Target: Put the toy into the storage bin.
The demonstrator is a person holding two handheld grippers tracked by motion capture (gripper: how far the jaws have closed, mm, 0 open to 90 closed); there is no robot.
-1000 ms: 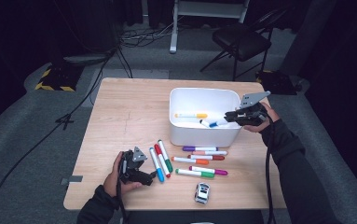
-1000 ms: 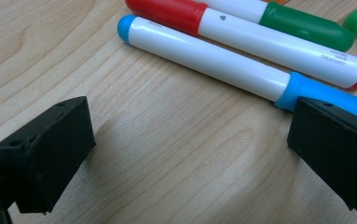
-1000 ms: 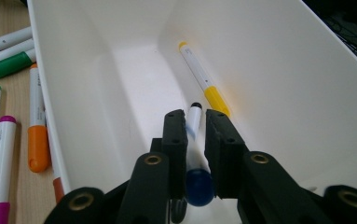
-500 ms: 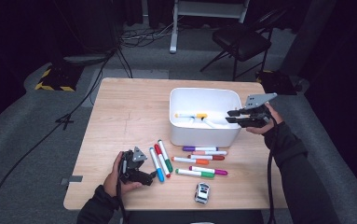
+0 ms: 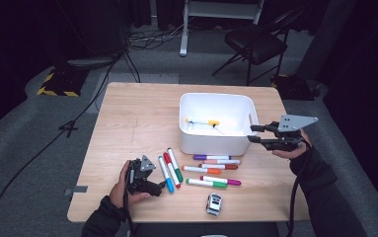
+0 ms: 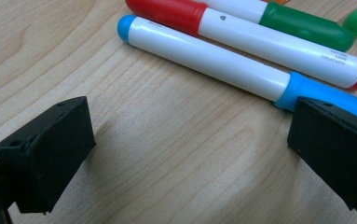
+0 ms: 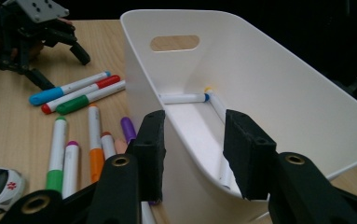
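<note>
Between the right gripper's (image 7: 192, 154) just-opened jaws: the near wall of the white plastic bin (image 7: 278, 88), one jaw outside, one inside, no marker gripped. Beyond the inner jaw, open bin floor up to white markers (image 7: 185, 98) at the far end. Between the left gripper's (image 6: 185, 154) wide jaws, bare wooden table (image 6: 176, 140); just ahead, a blue-capped white marker (image 6: 213, 60) across the path.

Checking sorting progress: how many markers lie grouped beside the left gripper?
3, side by side: the blue marker nearest the left gripper, the red marker in the middle, the green marker outermost.
</note>
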